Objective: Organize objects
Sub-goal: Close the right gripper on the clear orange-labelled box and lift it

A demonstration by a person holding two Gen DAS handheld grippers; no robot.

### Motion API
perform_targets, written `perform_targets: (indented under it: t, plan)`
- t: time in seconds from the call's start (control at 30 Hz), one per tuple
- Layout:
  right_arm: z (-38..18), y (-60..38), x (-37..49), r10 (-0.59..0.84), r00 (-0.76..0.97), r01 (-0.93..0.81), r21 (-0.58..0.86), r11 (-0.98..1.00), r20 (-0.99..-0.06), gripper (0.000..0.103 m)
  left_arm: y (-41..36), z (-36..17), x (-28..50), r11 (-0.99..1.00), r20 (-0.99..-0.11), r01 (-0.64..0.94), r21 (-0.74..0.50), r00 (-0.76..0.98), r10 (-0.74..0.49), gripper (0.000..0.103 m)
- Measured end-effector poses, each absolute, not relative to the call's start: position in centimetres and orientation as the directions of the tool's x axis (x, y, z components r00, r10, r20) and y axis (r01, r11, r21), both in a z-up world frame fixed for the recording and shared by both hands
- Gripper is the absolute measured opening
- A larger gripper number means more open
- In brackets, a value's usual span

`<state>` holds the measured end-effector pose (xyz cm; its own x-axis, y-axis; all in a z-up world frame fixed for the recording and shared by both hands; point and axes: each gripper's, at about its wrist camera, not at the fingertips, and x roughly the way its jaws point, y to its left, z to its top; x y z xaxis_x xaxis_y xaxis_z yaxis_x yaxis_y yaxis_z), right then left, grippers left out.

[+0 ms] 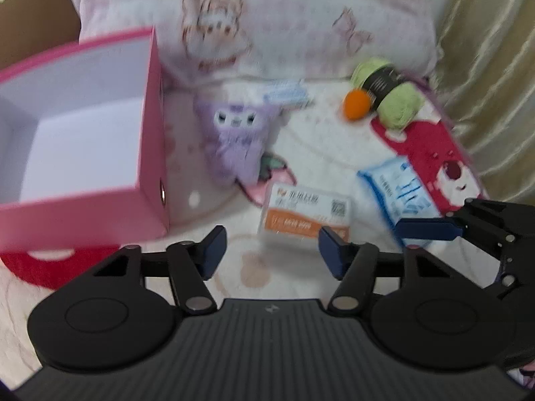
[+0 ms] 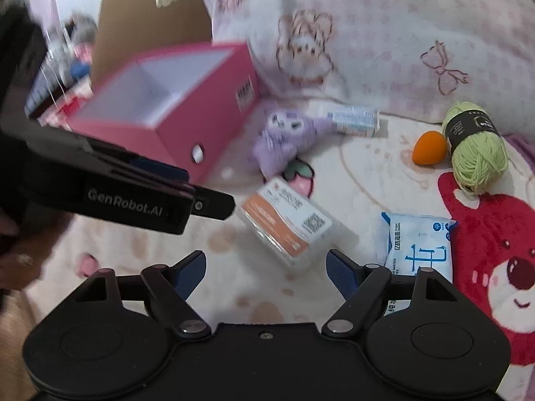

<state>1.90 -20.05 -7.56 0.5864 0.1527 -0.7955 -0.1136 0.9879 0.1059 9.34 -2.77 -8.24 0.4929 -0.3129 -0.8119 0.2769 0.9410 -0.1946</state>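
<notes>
We see the card box (image 1: 306,212) lying flat on the blanket (image 1: 321,157), just ahead of the left gripper (image 1: 272,250), long axis across its line. Both it and the right gripper (image 2: 265,272) stand open and empty; the pink box (image 1: 157,153) waits leftward.

Appearing to be a home bedroom. Showing a cartoon-print blanket (image 2: 384,173), a bunny-patterned pillow (image 1: 267,16) and a curtain (image 1: 495,67).
</notes>
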Motion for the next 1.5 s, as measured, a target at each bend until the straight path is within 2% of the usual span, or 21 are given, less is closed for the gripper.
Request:
perform_targets:
  t: [0.2,0.33,0.43,0.47,0.6,0.7,0.77,0.97,1.13,1.3,1.37,1.5]
  plan:
    - [-8.9,-20.0,2.2,0.141,0.595,-0.089,0.109,0.99,-0.792,0.082,-2.6,-9.8,10.6,0.938,-0.797,0.272,-0.216,0.506,-0.33,0.057]
    - [-10.3,-21.3,3.0,0.194,0.581,-0.062,0.194,0.979,-0.791,0.082,-2.6,-10.5,11.4,0.927,-0.759,0.285,-0.244,0.539,-0.366,0.057]
    - [-11.6,-22.0,3.2,0.2,0.599,-0.009,0.243,0.97,-0.775,0.082,-2.5,-11.6,11.8,0.915,-0.724,0.286,-0.285,0.561,-0.401,0.051]
    - [-11.9,-22.0,3.2,0.197,0.604,0.007,0.252,0.968,-0.772,0.079,-2.3,-12.0,11.9,0.907,-0.717,0.283,-0.314,0.556,-0.421,0.05]
    - [-12.3,-21.8,3.2,0.234,0.621,0.003,0.3,0.954,-0.749,0.078,-2.3,-12.8,12.0,0.892,-0.702,0.29,-0.347,0.549,-0.452,0.049]
    - [-12.5,-21.6,3.0,0.212,0.627,0.03,0.295,0.955,-0.749,0.071,-2.2,-13.4,11.9,0.882,-0.701,0.288,-0.374,0.535,-0.472,0.049]
    - [-12.6,-21.7,3.0,0.203,0.63,0.034,0.287,0.957,-0.75,0.068,-2.0,-14.1,12.0,0.857,-0.695,0.277,-0.434,0.503,-0.514,0.049]
    - [-12.3,-21.9,2.6,0.165,0.638,0.014,0.226,0.974,-0.752,0.068,-1.1,-14.9,11.1,0.795,-0.669,0.246,-0.554,0.435,-0.602,0.049]
    - [-12.6,-22.6,2.5,0.135,0.631,-0.001,0.173,0.985,-0.764,0.072,-2.4,-14.7,10.5,0.785,-0.688,0.247,-0.569,0.379,-0.618,0.049]
    - [-12.9,-21.8,3.0,0.123,0.636,-0.034,0.131,0.991,-0.762,0.081,-2.8,-15.4,10.7,0.845,-0.723,0.189,-0.5,0.446,-0.528,0.051]
    - [-13.3,-21.0,3.3,0.094,0.634,-0.04,0.088,0.995,-0.768,0.083,-2.5,-15.9,10.8,0.849,-0.703,0.195,-0.492,0.487,-0.519,0.053]
    - [-13.8,-20.6,3.5,0.069,0.64,-0.034,0.061,0.998,-0.765,0.087,-1.4,-16.5,11.7,0.818,-0.684,0.16,-0.553,0.474,-0.555,0.047]
